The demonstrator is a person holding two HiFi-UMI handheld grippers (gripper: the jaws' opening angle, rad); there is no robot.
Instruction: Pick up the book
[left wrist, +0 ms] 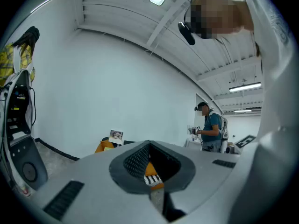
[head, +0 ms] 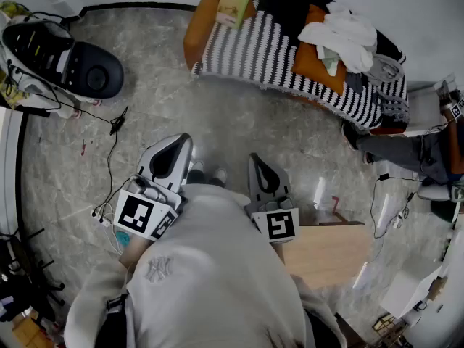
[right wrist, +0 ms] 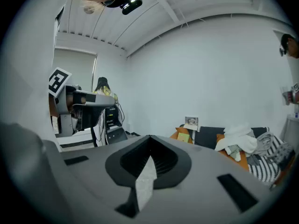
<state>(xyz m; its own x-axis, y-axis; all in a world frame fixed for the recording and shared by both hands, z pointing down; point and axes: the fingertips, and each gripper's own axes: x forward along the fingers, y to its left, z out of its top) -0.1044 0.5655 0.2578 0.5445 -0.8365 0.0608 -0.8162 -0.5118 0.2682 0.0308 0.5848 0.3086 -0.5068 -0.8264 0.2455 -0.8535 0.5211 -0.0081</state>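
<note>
We see the left tongs (head: 184,141) and right tongs (head: 256,158) in pale grey and black, each with a black-and-white square marker. The floor (head: 217,122) is grey and veined. The sofa (head: 194,38) is orange, its blanket (head: 268,46) striped black and white, the clothes (head: 341,33) white, the book (head: 233,7) pale green, the counter (head: 333,256) light wood.

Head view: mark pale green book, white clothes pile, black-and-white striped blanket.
pale green book (head: 233,7), head view, cover centre.
white clothes pile (head: 339,33), head view, top fold.
black-and-white striped blanket (head: 270,46), head view, bare stripes.
</note>
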